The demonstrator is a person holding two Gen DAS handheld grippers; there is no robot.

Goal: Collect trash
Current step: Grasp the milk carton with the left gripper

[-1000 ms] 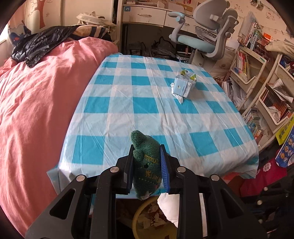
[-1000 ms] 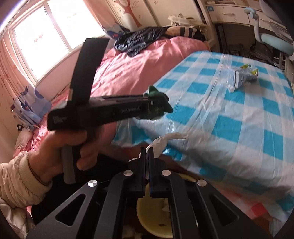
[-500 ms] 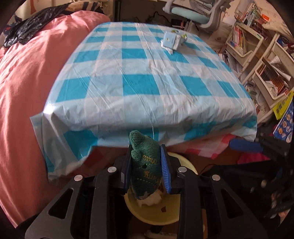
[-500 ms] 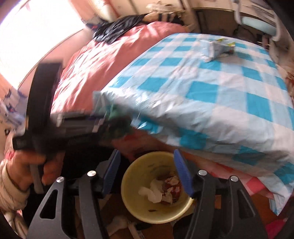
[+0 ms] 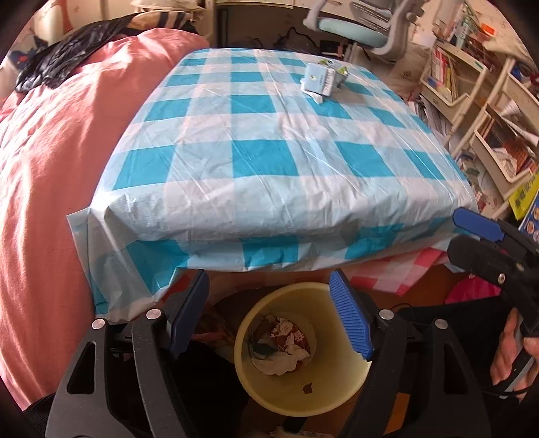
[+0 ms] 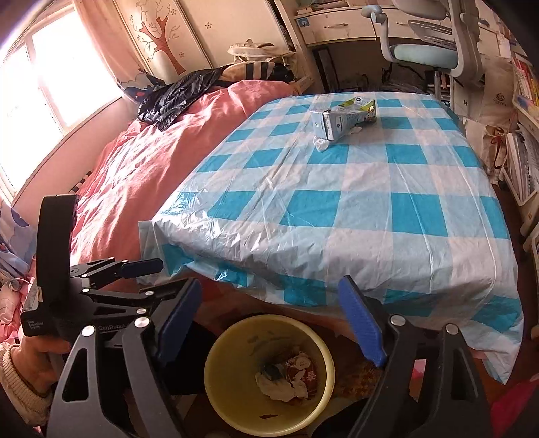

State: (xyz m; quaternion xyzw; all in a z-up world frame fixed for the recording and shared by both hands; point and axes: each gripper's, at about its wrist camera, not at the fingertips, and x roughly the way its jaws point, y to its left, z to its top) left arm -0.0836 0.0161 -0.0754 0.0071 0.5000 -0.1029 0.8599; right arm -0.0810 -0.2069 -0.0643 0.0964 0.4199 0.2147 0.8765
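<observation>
Fingers of both the left gripper [image 5: 269, 315] and right gripper [image 6: 271, 323] are hanging spread and empty over the yellow bin [image 5: 350, 401], so reaching for the carton [image 6: 343, 119] (far across the table) is calling for a level approach.

left wrist view sits low at the near edge of the checked table [image 5: 269, 161], looking forward and down, close above the yellow bin [image 5: 296, 397] at the table's foot, with the pink bed [image 5: 50, 168] left of the table. right wrist view hangs close over the same bin [image 6: 235, 404], facing the same way across the table [image 6: 370, 202] toward the desk chair [image 6: 424, 54] beyond its far end. both views share the bin, the whole tabletop, the bed [image 6: 151, 158] and the chair [image 5: 353, 30].
</observation>
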